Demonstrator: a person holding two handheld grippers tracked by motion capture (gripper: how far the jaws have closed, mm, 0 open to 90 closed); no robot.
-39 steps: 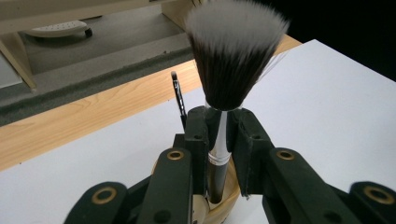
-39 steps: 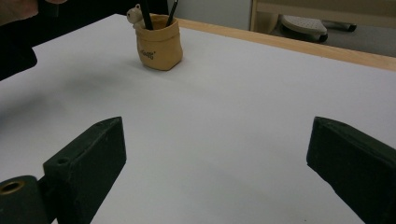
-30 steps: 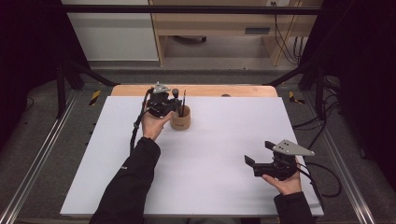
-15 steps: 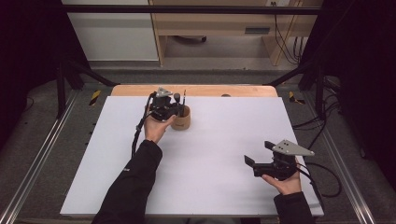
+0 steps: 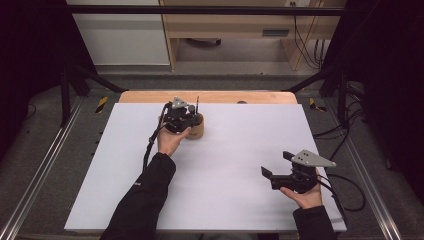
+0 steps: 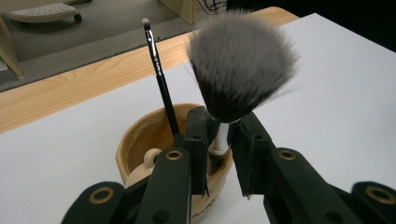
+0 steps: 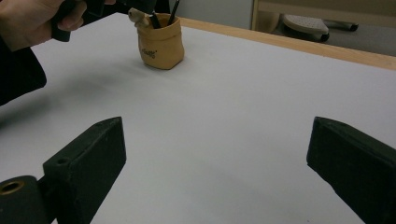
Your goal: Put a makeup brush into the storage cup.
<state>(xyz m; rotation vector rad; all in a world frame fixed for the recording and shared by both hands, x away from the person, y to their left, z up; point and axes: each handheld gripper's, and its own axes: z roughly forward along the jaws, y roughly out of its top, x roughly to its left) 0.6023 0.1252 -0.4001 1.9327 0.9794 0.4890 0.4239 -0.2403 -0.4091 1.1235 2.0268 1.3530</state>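
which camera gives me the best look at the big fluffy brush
The left gripper view. There the fluffy brush fills the upper middle, its handle between the left hand-held gripper jaws above the tan cup. The high view has it tiny and mostly hidden at the cup. In the right gripper view it can't be made out.

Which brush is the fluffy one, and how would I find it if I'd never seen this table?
Start at the white table and find the little tan cup near its far edge. The fluffy brush stands in it, its white handle between the left gripper jaws. Its big grey, white-tipped puff sets it apart from the thin black brush beside it.
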